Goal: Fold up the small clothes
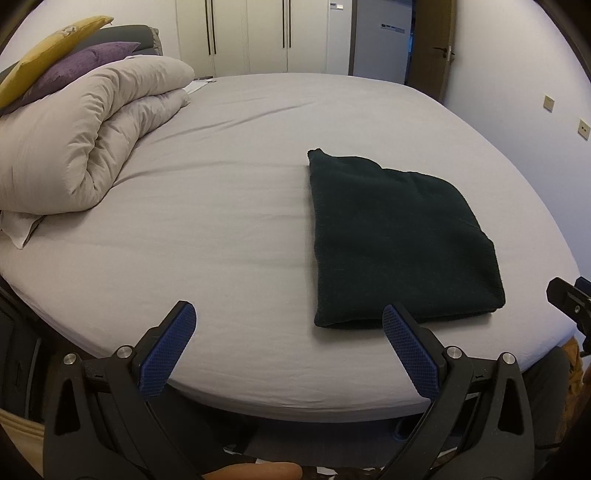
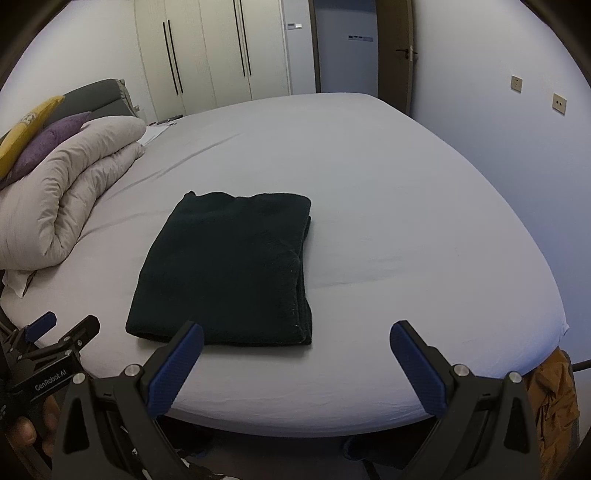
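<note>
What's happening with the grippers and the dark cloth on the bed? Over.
Left gripper open, empty. Right gripper open, empty. Dark green cloth folded flat on bed sheet, untouched. Rolled duvet well off to the side, nothing blocking.

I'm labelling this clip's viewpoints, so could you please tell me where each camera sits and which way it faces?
Left wrist: on the left gripper at the bed's near edge, facing across the bed; its own open fingers and the right gripper's tip show.
Right wrist: on the right gripper, beside it, facing the same way; its own open fingers, the left gripper and a hand show.
Shared: the folded dark cloth, the duvet and the wardrobe.
</note>
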`<action>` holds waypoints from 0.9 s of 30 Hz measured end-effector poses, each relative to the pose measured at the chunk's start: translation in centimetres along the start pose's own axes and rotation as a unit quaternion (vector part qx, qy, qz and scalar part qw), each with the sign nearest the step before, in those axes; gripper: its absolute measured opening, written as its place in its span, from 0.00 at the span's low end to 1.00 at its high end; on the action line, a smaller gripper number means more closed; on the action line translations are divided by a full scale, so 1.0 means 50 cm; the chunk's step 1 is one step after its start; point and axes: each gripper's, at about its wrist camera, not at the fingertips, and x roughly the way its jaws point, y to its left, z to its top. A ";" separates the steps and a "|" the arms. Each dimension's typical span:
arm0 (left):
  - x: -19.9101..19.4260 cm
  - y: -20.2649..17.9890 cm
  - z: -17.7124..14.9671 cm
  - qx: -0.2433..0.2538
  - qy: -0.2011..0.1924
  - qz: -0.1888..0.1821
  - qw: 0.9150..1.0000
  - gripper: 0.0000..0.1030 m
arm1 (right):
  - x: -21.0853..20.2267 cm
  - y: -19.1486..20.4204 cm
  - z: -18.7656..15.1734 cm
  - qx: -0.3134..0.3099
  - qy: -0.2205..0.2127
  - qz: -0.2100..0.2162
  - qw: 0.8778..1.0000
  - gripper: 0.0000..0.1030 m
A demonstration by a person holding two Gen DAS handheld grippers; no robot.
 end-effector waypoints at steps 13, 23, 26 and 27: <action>0.009 0.005 -0.003 -0.002 0.005 0.002 1.000 1.00 | 0.012 0.010 -0.007 -0.005 0.006 0.000 1.000 1.00; 0.009 0.005 -0.003 -0.002 0.006 0.002 1.000 1.00 | 0.015 0.013 -0.012 -0.006 0.009 -0.001 1.000 1.00; 0.008 0.005 -0.004 -0.002 0.006 0.002 1.000 1.00 | 0.014 0.013 -0.013 -0.005 0.009 -0.001 1.000 1.00; 0.008 0.005 -0.004 -0.002 0.006 0.002 1.000 1.00 | 0.014 0.013 -0.012 -0.005 0.009 -0.001 1.000 1.00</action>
